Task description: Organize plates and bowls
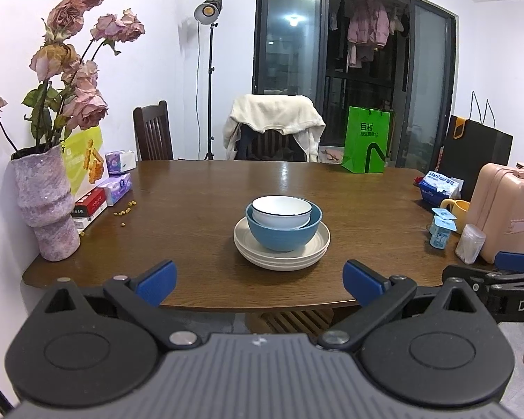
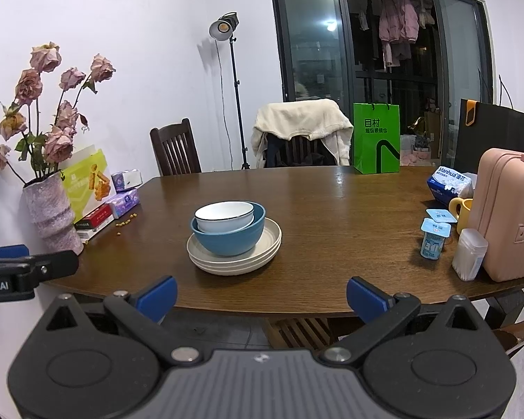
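A white bowl with a dark rim (image 1: 281, 212) (image 2: 224, 215) nests in a blue bowl (image 1: 283, 234) (image 2: 228, 237), which stands on a stack of cream plates (image 1: 282, 255) (image 2: 234, 256) in the middle of the brown table (image 1: 199, 216) (image 2: 332, 216). My left gripper (image 1: 260, 281) hangs open at the table's near edge, in front of the stack, nothing between its blue pads. My right gripper (image 2: 261, 298) is open too, off the near edge and a little right of the stack. Each gripper shows at the side of the other's view.
A pink vase of dried roses (image 1: 45, 206) (image 2: 52, 213) and tissue packs (image 1: 117, 188) line the left wall. Yogurt cups (image 2: 433, 237), a yellow mug (image 2: 461, 211), a toothpick jar (image 2: 469, 258) and a pink suitcase (image 2: 506, 213) crowd the right side. A green bag (image 2: 376, 138) and chairs stand behind.
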Tool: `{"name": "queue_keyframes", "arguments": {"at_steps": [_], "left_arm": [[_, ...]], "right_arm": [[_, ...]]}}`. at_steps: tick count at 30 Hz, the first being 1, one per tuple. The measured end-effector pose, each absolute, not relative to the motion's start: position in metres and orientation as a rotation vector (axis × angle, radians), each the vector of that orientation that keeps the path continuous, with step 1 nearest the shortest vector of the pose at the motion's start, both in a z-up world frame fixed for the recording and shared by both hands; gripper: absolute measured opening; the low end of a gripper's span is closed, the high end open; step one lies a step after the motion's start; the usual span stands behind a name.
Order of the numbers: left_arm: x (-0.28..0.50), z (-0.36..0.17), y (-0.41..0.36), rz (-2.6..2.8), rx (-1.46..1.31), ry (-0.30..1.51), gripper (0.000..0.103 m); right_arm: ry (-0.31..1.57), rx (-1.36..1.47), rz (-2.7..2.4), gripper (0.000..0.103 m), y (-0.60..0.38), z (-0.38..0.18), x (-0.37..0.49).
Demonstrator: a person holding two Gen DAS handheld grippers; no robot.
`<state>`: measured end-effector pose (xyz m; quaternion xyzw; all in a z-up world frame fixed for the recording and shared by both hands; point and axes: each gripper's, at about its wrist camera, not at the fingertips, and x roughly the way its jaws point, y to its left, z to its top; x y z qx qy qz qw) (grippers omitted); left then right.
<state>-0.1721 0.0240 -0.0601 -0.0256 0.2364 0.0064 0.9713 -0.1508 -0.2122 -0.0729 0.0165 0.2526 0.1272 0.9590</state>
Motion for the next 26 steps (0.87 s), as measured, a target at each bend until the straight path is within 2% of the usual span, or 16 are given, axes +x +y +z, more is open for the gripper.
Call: {"name": "queue_keyframes", "arguments": {"at_steps": [26], "left_arm": [[-0.173,-0.0644,0.0252,-0.005,-0.058,0.484,0.103]], "right_arm": [[0.516,0.032,0.26,0.103,-0.2136,-0.0743,-0.1494]]}}
